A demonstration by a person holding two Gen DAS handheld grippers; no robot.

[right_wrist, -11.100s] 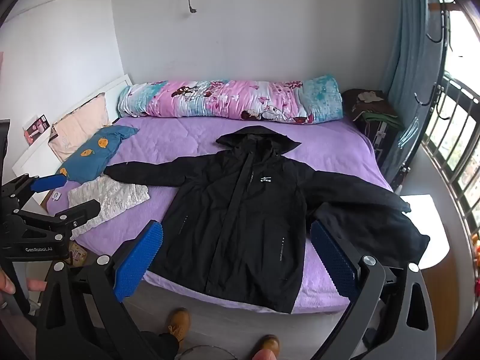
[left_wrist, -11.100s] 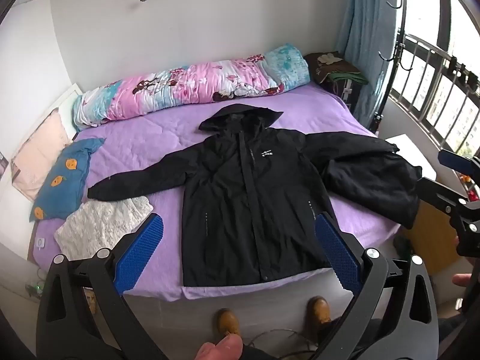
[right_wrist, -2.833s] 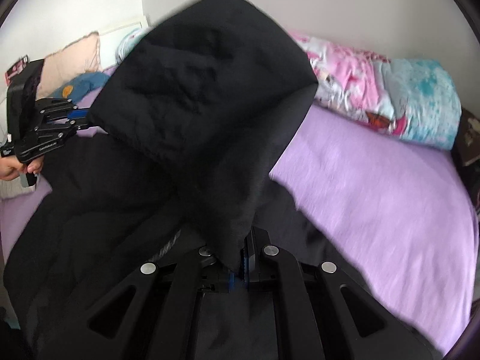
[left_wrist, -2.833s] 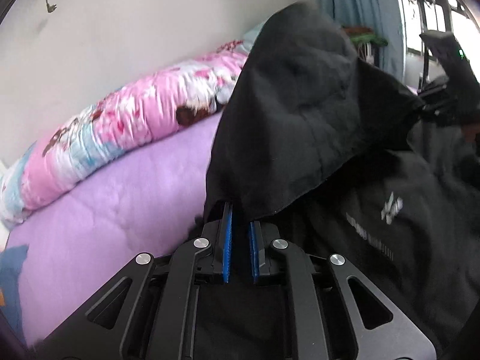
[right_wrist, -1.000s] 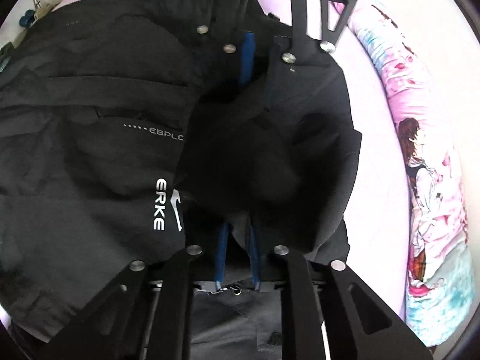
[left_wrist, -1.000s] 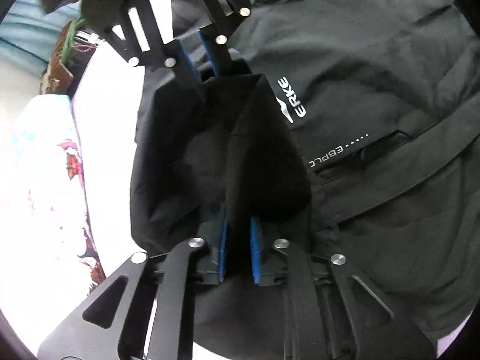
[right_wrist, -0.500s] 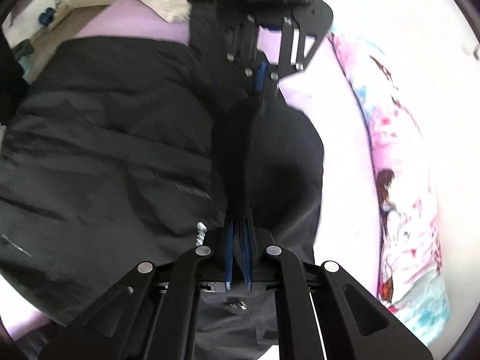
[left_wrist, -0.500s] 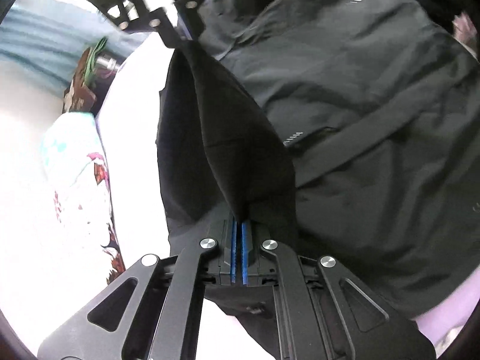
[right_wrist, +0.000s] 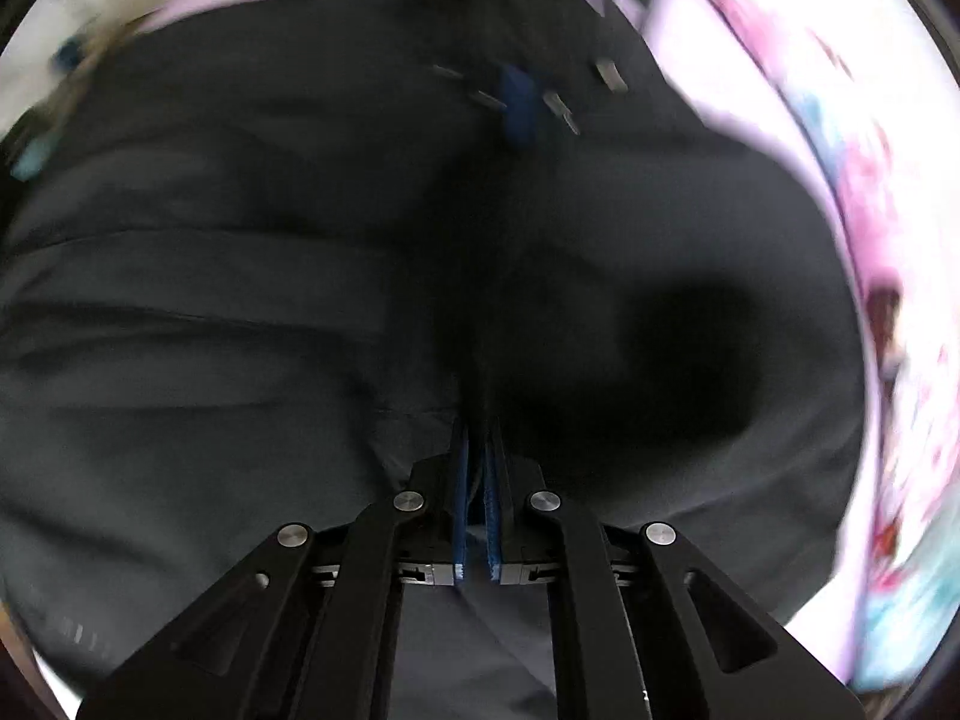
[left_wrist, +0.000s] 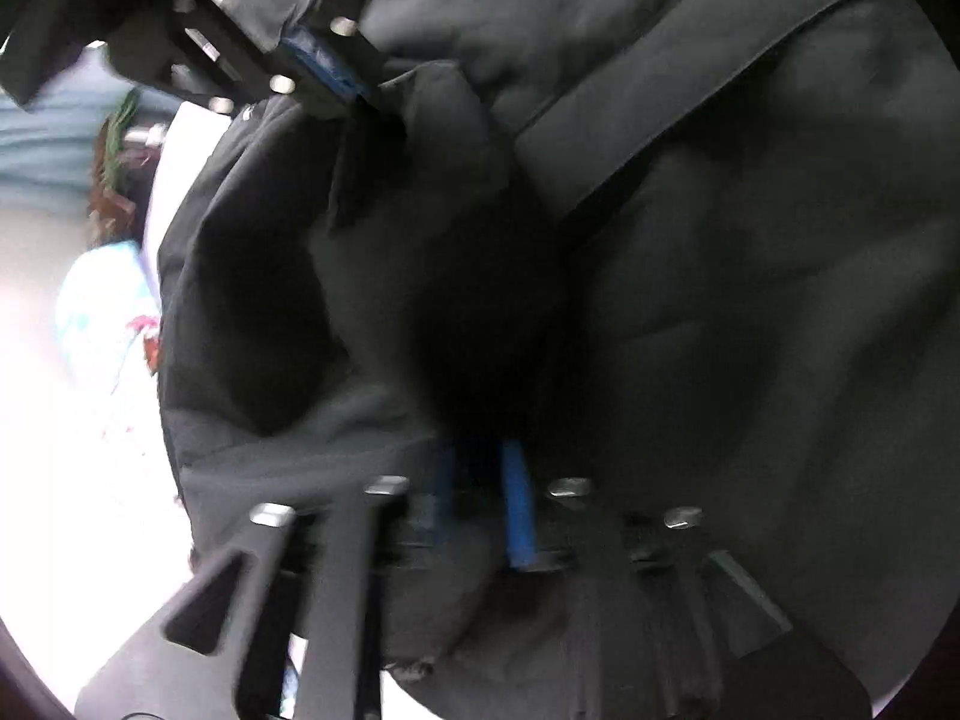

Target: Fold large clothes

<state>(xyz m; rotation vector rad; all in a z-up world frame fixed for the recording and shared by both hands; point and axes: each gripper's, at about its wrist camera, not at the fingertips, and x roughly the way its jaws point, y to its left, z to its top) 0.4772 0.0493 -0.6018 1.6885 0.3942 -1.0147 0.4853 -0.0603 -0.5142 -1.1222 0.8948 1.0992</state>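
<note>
Both grippers now lower, hood (right_wrist: 630, 300) pressed onto jacket (left_wrist: 750, 240). Right gripper (right_wrist: 478, 492) pinches hood; left gripper (left_wrist: 480, 498) slightly parted around fabric (blurry, grip unclear).

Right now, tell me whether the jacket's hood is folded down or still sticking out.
Folded down. The hood lies over the jacket chest, its edge pinched in the right claw; the left claw has parted around it.
</note>
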